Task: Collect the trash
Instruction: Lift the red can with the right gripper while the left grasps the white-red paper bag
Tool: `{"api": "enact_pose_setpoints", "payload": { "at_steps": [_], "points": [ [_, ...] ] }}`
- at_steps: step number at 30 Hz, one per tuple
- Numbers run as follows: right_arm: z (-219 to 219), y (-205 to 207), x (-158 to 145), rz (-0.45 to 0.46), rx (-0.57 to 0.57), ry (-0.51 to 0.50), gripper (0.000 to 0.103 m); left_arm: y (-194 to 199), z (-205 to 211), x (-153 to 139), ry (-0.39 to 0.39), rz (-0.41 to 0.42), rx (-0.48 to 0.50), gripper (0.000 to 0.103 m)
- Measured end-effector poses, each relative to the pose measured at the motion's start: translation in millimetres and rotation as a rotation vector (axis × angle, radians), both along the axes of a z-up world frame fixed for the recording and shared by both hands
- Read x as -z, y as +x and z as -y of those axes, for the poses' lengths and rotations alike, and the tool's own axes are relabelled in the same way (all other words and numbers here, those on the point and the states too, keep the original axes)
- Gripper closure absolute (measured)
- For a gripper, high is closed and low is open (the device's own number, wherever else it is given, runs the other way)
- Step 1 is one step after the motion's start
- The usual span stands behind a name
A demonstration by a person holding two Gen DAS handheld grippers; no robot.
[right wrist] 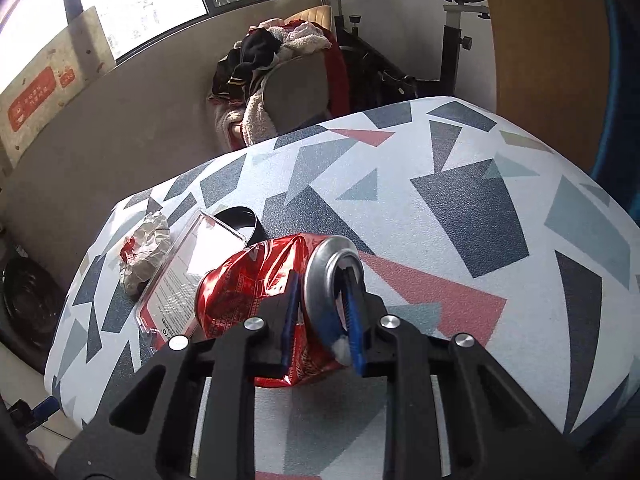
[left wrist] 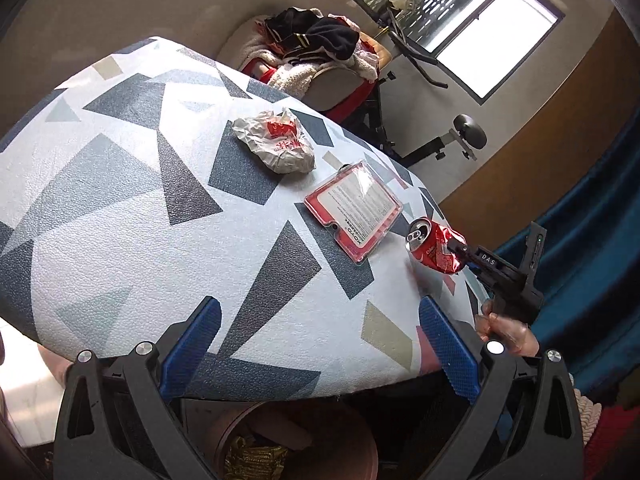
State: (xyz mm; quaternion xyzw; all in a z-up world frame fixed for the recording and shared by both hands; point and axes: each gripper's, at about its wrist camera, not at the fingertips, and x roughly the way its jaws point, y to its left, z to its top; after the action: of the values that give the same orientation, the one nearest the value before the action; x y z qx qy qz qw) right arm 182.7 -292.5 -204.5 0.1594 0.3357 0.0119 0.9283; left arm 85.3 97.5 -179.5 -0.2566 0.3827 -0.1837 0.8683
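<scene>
On patterned table (left wrist: pixel 120 208): crumpled wrapper (left wrist: pixel 276 144), plastic package (left wrist: pixel 354 210).

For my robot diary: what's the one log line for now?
right gripper: shut on crushed can | left gripper: open, empty | wrapper, package: on table

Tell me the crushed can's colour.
Red, with a silver top; the crushed can shows best in the right wrist view.

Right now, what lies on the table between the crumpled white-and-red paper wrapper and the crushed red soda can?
A flat clear plastic package with a red border, seen in both wrist views, between wrapper and can.
</scene>
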Motion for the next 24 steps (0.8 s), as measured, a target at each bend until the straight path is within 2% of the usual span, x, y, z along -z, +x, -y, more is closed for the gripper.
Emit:
{"api": "enact_pose_setpoints", "payload": {
  "at_steps": [3,8,10,13,15,17,20,22,23,24],
  "points": [
    [-0.2,-7.1,-5.8,0.032,-0.020,-0.037,0.079,48.2,-3.2,-9.0,-0.058,-0.003,-0.018,0.006],
    [7.2,-17.4,-9.5,0.048,-0.016,-0.007,0.079,137.4,6.9,-11.0,-0.014,-0.044,-0.074,0.013],
    [11.1,-20.3,-8.3,0.046,-0.005,0.012,0.079,171.7,17.3,-7.3,0.035,-0.070,-0.080,0.013],
    [14.3,-24.8,-5.8,0.042,0.003,0.023,0.079,210.0,40.6,-4.4,0.200,-0.058,-0.078,0.012],
    [15.9,-27.9,-3.9,0.039,0.003,0.024,0.079,228.2,49.9,3.2,0.278,-0.081,-0.097,0.010],
    [17.5,-31.7,-2.6,0.039,0.004,0.026,0.079,239.6,49.8,12.6,0.281,-0.110,-0.141,0.010],
    [18.9,-39.0,0.8,0.038,0.003,0.032,0.079,252.9,45.8,29.6,0.286,-0.197,-0.190,0.011],
    [18.2,-43.2,3.2,0.036,-0.005,0.032,0.079,254.1,44.9,37.0,0.348,-0.221,-0.203,0.031],
    [17.5,-44.6,4.0,0.034,-0.012,0.028,0.079,252.9,43.0,37.1,0.355,-0.201,-0.200,0.037],
    [16.9,-46.1,4.2,0.035,-0.018,0.023,0.079,250.8,40.6,35.7,0.346,-0.185,-0.191,0.048]
  ]
}}
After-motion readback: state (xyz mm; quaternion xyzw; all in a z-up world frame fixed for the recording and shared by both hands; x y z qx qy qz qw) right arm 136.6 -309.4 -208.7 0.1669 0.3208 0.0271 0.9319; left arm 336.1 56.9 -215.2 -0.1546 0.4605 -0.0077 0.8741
